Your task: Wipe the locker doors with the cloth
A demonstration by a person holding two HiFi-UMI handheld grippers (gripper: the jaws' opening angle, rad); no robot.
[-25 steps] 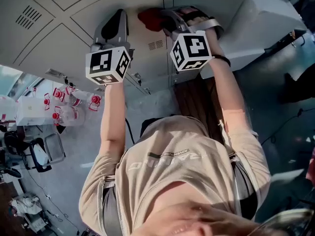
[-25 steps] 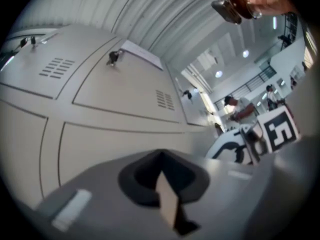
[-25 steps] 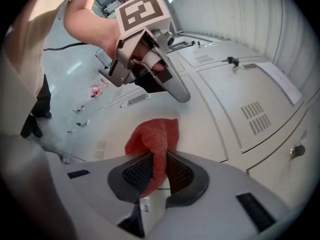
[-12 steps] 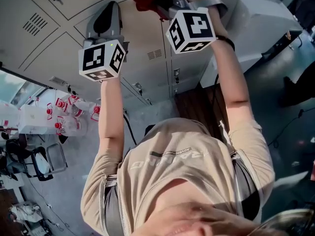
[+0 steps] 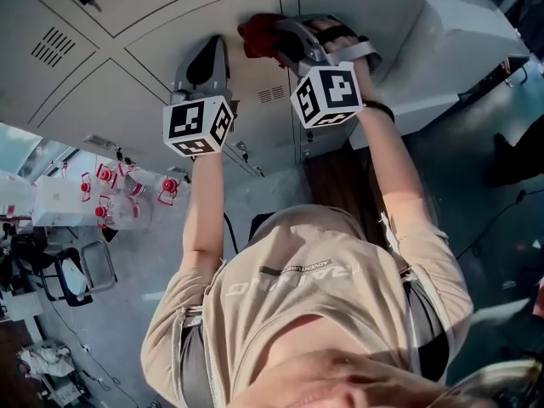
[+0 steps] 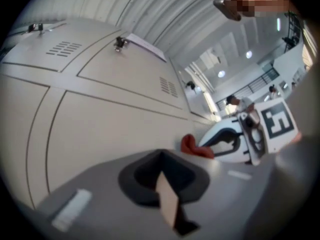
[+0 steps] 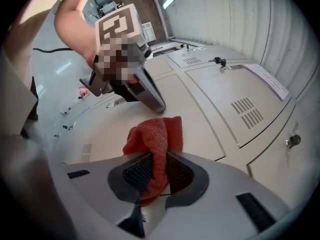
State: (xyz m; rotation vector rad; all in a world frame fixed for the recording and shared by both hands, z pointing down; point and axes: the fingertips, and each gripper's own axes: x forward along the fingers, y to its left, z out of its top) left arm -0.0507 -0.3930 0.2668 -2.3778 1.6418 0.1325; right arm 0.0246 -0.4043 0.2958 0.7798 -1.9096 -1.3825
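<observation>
Red cloth [image 7: 159, 133] in right gripper [image 7: 155, 170]

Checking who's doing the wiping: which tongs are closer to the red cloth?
Right. The right tongs are clamped on the red cloth; the left tongs are shut and empty, off to its side, not touching it.

Both arms raised, left gripper [image 5: 209, 49] jaws together, right gripper [image 5: 280, 41] clamping cloth [image 5: 255, 31]

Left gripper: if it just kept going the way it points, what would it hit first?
Probably the beige locker door right ahead of the left gripper; its shut jaws hold nothing, and depth is unclear.
</observation>
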